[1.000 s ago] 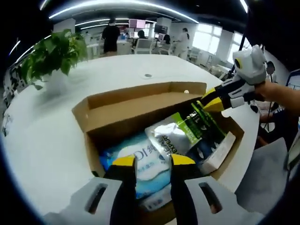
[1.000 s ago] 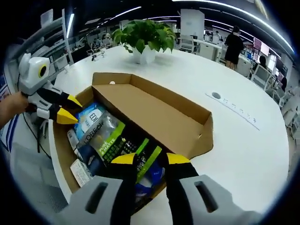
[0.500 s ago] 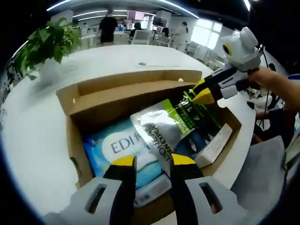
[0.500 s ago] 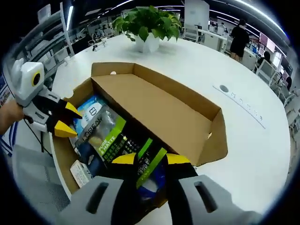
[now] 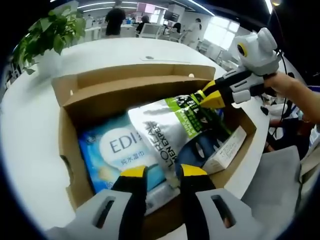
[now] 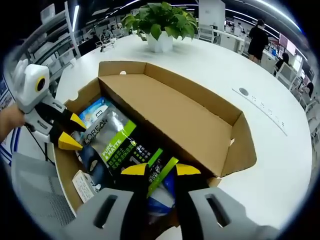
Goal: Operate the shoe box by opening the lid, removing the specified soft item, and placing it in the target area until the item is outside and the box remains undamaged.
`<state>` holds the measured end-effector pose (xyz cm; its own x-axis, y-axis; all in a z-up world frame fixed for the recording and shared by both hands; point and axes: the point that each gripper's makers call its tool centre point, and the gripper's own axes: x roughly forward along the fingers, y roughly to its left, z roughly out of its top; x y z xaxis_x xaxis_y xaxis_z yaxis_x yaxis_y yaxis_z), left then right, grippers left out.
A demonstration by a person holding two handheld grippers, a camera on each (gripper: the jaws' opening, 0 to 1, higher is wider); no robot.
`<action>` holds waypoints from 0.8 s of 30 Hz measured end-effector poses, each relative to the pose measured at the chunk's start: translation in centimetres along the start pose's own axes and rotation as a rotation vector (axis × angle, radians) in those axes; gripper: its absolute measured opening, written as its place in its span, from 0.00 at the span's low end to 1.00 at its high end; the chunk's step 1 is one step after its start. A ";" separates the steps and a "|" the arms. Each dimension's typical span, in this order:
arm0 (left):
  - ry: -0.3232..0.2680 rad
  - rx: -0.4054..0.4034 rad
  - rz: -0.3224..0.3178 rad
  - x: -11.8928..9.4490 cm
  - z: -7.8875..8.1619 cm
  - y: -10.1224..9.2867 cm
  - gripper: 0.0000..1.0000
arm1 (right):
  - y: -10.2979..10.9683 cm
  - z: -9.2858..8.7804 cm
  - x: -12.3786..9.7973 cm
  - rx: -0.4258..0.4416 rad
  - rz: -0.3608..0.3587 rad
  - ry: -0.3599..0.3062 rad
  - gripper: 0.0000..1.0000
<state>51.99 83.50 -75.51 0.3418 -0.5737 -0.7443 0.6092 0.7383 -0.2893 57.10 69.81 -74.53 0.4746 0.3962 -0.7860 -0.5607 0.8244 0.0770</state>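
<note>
Where plant (image 6: 161, 19) stands, white table (image 6: 280, 165), office

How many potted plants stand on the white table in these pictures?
1. The potted plant stands on the white table beyond the open shoe box; the left gripper view shows the same plant. Others may be outside the frames.

A large white round table (image 6: 280, 165) carries everything. An open cardboard box (image 6: 200, 127) sits directly on it, near the table's edge at the lower left of the right gripper view, its lid flap folded back. A potted green plant (image 6: 161, 20) in a white pot stands on the table at the top centre of that view, well apart from the box. In the left gripper view the plant (image 5: 47, 37) is at the upper left, and a small round insert (image 5: 149, 58) sits flush in the tabletop beyond the box (image 5: 70, 150).
</note>
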 end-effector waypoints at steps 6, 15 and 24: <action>0.002 -0.066 -0.060 0.6 0.1 -0.7 0.15 | 0.2 -0.1 0.1 0.027 0.009 -0.011 0.17; -0.016 -0.092 -0.062 0.3 0.5 -0.9 0.00 | 0.4 0.0 0.0 0.027 0.021 -0.036 0.18; -0.019 -0.074 -0.001 -0.4 0.4 0.1 0.00 | 0.6 0.2 -0.1 0.031 0.038 -0.056 0.20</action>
<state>52.24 83.62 -75.01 0.3549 -0.5805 -0.7329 0.5550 0.7617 -0.3345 56.86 70.37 -74.27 0.4911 0.4489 -0.7465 -0.5581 0.8202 0.1260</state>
